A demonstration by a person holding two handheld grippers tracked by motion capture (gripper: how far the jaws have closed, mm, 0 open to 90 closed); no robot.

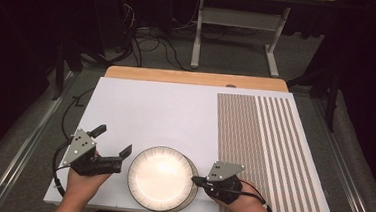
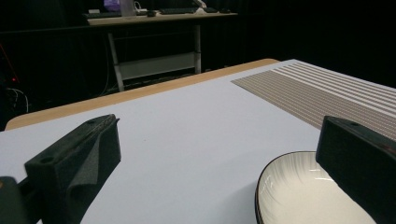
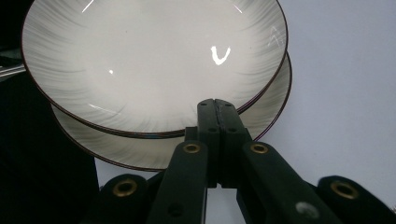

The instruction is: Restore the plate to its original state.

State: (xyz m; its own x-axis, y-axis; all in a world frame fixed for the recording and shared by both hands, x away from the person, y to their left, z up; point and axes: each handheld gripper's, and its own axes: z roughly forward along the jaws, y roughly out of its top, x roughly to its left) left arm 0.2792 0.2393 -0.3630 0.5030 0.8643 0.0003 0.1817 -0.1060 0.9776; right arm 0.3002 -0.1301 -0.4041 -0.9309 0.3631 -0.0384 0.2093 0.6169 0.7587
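In the high view, two stacked plates (image 1: 161,178) sit at the near edge of the white table (image 1: 175,110), between the hands; the upper plate lies shifted slightly left of the lower plate, whose rim peeks out at the right. The left gripper (image 1: 115,148) rests just left of the stack with its jaws spread wide and nothing between them, while the right gripper (image 1: 195,179) has its tips at the right rim. In the left gripper view, the jaws stand well apart over bare table, and the upper plate's (image 2: 299,196) near left rim lies just beside the right-hand jaw, so a good hold here means sliding in until the rim sits between the pads before closing. In the right gripper view, the jaws are pressed together, tips over the upper plate's (image 3: 154,60) rim with the lower plate (image 3: 275,102) showing below; whether they pinch that rim or merely rest against it is hard to tell from this angle. To separate the plates cleanly, I would lift the upper one level and slowly, keeping the lower one from dragging along.
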